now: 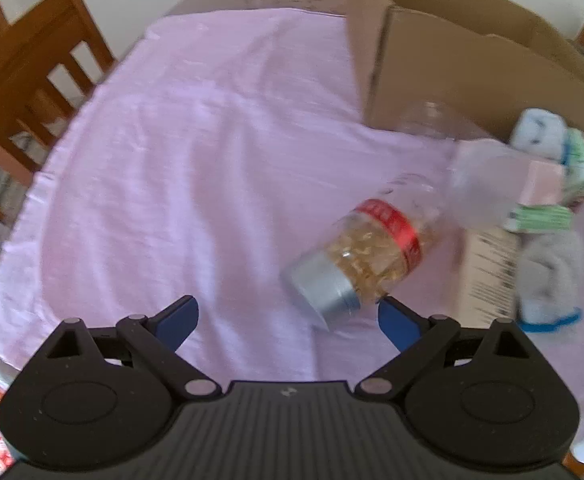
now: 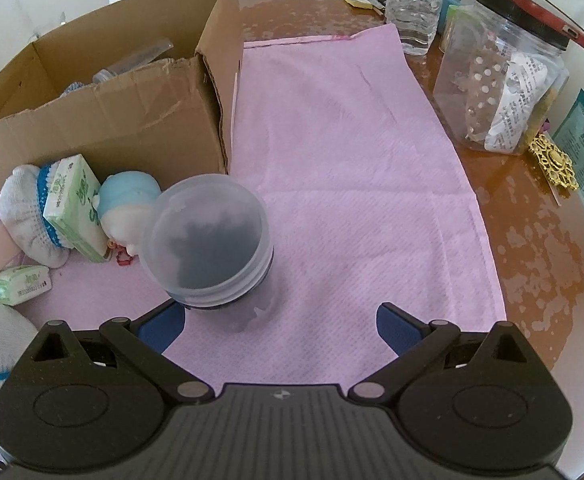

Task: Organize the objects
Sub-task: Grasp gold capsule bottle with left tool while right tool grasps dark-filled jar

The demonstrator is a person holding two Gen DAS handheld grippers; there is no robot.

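Pink cloth (image 1: 195, 152) on tabletop | left claw (image 1: 287, 316) spread wide, silver-capped clear jar (image 1: 366, 256) lying just ahead | right claw (image 2: 279, 320) spread wide, frosted-lid plastic tub (image 2: 207, 240) ahead-left

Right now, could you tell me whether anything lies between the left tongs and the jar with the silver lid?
Nothing visible does. The jar lies on its side on the pink cloth, silver lid toward the open left tongs, with only bare cloth between. A beige box sits close on its right side.
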